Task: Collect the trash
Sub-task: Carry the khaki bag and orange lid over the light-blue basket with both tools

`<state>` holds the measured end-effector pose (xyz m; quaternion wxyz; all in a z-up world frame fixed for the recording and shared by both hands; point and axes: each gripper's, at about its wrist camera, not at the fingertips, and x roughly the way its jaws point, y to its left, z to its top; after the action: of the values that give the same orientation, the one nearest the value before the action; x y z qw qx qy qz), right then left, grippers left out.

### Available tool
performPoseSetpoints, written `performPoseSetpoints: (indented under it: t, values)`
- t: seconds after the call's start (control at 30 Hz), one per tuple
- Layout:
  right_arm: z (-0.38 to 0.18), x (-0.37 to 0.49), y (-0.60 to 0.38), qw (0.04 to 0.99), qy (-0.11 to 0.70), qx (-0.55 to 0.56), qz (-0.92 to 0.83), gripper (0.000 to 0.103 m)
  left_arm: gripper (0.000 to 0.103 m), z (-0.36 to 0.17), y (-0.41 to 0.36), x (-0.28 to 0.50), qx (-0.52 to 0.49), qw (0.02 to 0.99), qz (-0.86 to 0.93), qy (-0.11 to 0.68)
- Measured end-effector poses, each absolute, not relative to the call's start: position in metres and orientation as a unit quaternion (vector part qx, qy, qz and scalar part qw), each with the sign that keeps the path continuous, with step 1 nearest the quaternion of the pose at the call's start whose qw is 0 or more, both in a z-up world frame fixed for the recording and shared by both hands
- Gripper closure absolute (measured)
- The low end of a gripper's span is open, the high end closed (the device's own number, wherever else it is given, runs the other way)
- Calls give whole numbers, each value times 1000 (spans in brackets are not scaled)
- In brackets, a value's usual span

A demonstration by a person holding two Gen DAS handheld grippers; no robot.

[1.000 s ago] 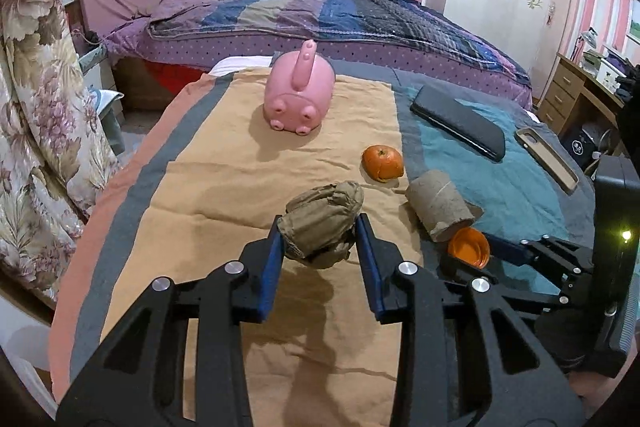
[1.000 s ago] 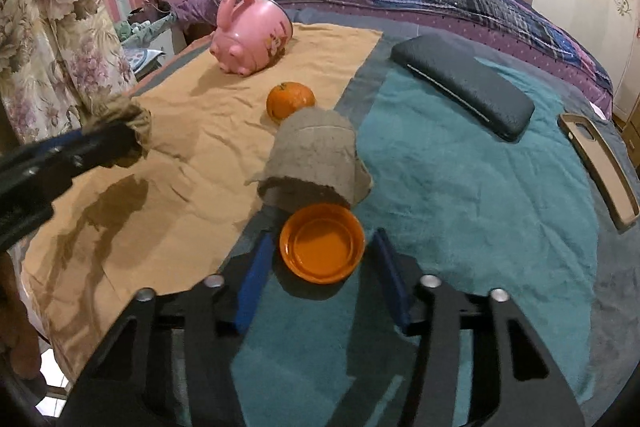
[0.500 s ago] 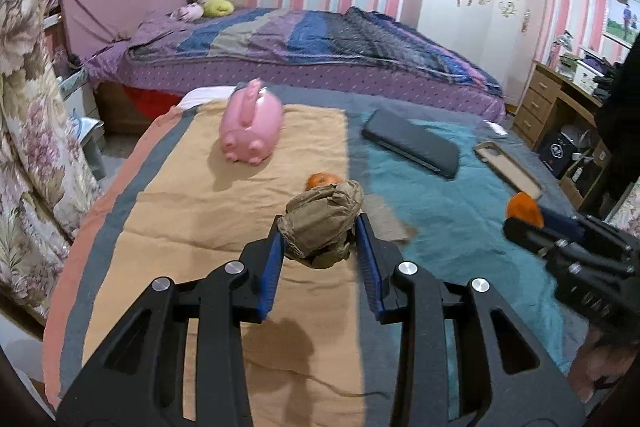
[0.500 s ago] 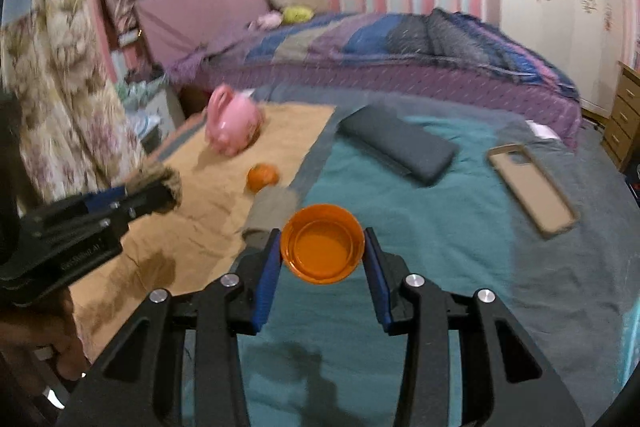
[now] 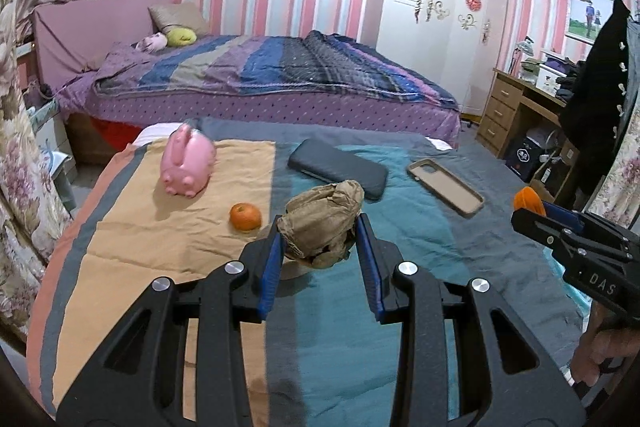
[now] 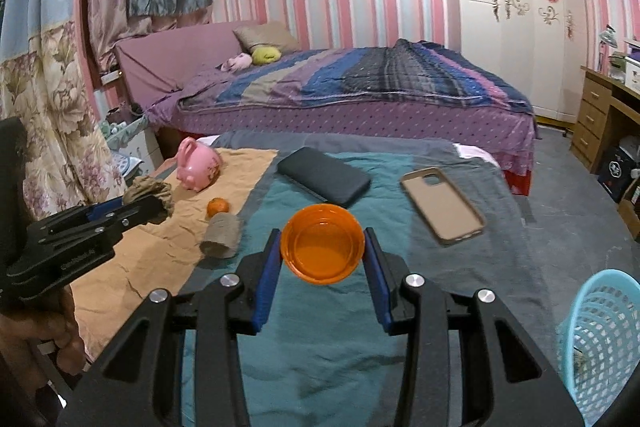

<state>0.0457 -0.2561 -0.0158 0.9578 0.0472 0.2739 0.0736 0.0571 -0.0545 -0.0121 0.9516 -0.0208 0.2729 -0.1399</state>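
My left gripper (image 5: 320,235) is shut on a crumpled brown paper wad (image 5: 322,217), held in the air above the cloth-covered table. My right gripper (image 6: 322,247) is shut on a small orange plastic cup (image 6: 322,245), its mouth facing the camera, also lifted off the table. In the right wrist view the left gripper (image 6: 132,205) with the wad (image 6: 148,191) shows at the left. In the left wrist view the right gripper (image 5: 538,209) with the orange cup (image 5: 528,199) shows at the right edge. A cardboard roll (image 6: 222,235) lies on the table.
A light blue mesh basket (image 6: 604,327) stands at the lower right of the right wrist view. On the table lie a pink piggy bank (image 5: 188,163), an orange (image 5: 245,217), a dark flat case (image 5: 338,169) and a tan phone case (image 5: 444,187). A bed stands behind.
Both grippers have risen and drawn back from the table with the wad and the cup. The right gripper closed on the cup and lifted it off the table beside the cardboard roll.
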Motion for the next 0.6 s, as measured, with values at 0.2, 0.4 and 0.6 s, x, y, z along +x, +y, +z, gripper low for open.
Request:
performPoseSetpoints:
  t: [0.2,0.4,0.6]
  values:
    - [-10,35,-287,961,265,54,53,63,69,-10,-71,52,-18,951,-151,268]
    - [-8,22,-317,963,260,61,27,63,69,-10,-88,51,-18,950,-160,268]
    - [-6,9,-349,964,253,84,0,63,69,-6,-100,47,-20,949,-171,264]
